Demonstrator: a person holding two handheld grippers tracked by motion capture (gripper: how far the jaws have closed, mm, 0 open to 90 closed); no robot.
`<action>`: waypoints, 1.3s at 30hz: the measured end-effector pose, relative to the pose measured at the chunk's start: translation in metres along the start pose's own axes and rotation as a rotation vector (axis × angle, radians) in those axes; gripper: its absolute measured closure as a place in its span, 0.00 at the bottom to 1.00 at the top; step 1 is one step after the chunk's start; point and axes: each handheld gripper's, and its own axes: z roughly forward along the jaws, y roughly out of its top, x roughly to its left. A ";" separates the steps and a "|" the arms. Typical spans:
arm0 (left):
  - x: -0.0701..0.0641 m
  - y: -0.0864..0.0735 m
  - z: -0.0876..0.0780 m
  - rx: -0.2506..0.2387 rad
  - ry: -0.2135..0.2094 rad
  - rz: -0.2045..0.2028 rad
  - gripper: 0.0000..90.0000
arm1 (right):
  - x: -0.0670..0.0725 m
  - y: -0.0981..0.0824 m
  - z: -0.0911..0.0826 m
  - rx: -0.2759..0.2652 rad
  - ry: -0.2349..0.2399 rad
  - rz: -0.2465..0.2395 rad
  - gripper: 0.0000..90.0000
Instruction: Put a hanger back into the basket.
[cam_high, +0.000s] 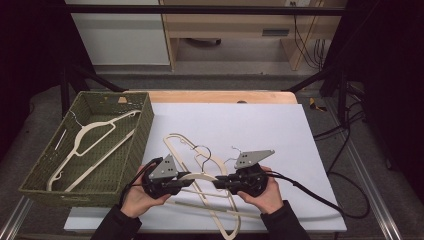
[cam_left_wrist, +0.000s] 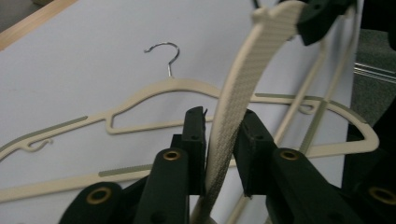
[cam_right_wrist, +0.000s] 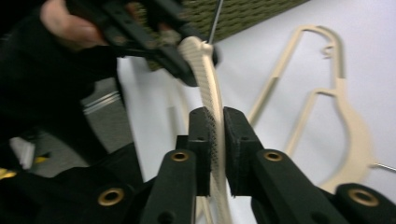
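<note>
I hold cream hanger (cam_high: 202, 176) above table (cam_high: 280, 130), long axis spanning both grippers. Left gripper (cam_left_wrist: 223, 140) nearly closed around one arm, right gripper (cam_right_wrist: 215, 126) clamped on other. Basket (cam_high: 142, 131) lies left, nearer left hand.

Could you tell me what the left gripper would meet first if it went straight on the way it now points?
Most likely the right gripper, which faces it, gripping the same cream hanger. The left gripper already has that hanger between its jaws; depth is unclear.
</note>
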 end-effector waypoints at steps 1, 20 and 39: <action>-0.002 0.001 0.000 0.001 -0.004 -0.002 0.87 | -0.001 0.000 -0.001 -0.001 -0.016 -0.001 0.87; -0.012 0.010 -0.015 -0.082 0.027 -0.105 0.96 | -0.017 -0.014 -0.047 -0.146 -0.152 0.044 0.40; 0.038 0.040 -0.132 -0.245 0.184 -0.153 0.96 | -0.036 -0.043 -0.095 -0.261 -0.337 0.137 0.09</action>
